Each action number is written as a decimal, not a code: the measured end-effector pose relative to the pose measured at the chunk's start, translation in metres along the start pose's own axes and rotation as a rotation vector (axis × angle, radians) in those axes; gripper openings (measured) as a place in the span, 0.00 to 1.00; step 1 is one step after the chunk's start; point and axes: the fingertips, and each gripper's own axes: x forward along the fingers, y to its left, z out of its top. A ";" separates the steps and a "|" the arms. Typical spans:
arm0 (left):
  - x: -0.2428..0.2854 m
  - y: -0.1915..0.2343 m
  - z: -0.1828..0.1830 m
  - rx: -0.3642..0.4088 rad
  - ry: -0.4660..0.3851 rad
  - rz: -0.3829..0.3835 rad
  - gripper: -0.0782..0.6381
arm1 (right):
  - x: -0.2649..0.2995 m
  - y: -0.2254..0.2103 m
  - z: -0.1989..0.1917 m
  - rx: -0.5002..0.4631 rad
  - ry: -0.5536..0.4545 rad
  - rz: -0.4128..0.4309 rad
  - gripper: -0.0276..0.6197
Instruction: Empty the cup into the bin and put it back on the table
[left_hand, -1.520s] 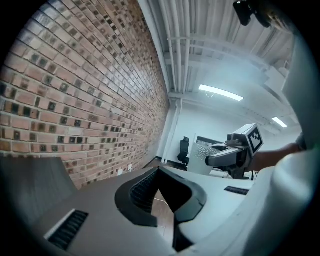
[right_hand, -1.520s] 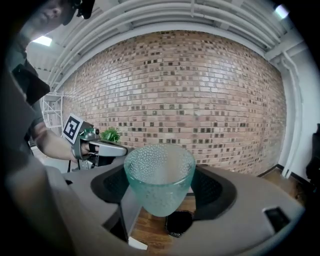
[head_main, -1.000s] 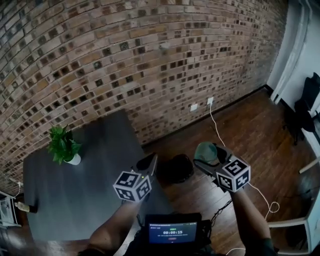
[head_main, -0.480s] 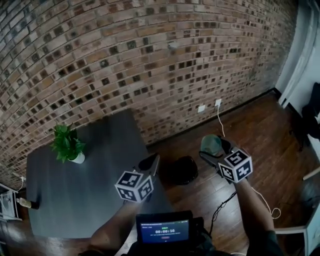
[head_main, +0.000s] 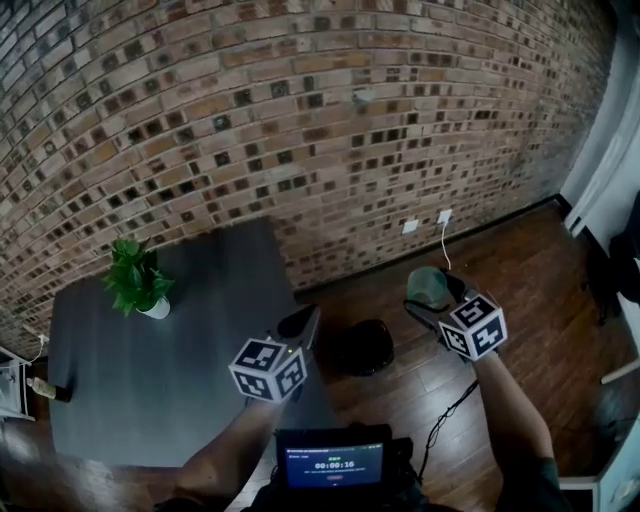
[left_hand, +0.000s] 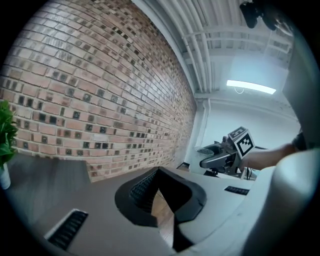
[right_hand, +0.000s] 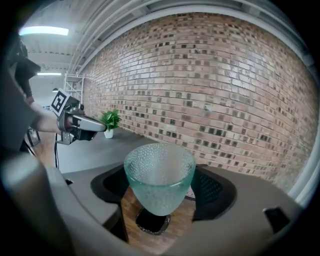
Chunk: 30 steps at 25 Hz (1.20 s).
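Observation:
A frosted teal glass cup (head_main: 428, 284) sits upright between the jaws of my right gripper (head_main: 432, 296), which is shut on it above the wooden floor. In the right gripper view the cup (right_hand: 160, 175) fills the gap between the jaws, and I make out nothing inside it. A black round bin (head_main: 360, 346) stands on the floor by the table's corner, left of the cup; its dark mouth (right_hand: 151, 223) shows under the cup. My left gripper (head_main: 303, 320) is shut and empty over the corner of the dark grey table (head_main: 150, 380).
A small potted plant (head_main: 137, 283) stands at the table's far left. A brick wall (head_main: 300, 120) runs behind the table and the bin. White cables (head_main: 443, 245) run from wall sockets across the floor. A black device with a screen (head_main: 333, 463) sits near my body.
My right gripper has carried the cup a little farther away from me, toward the wall, beside the bin. The left gripper has stayed by the table's corner.

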 end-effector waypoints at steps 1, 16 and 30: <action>0.001 -0.002 0.002 0.006 -0.002 0.005 0.11 | 0.001 -0.004 0.000 -0.026 0.011 0.002 0.64; 0.007 0.011 0.017 0.003 -0.057 0.089 0.11 | 0.026 -0.050 -0.003 -0.214 0.143 -0.020 0.64; 0.005 0.033 0.005 -0.002 -0.035 0.117 0.11 | 0.049 -0.064 0.003 -0.377 0.253 -0.038 0.64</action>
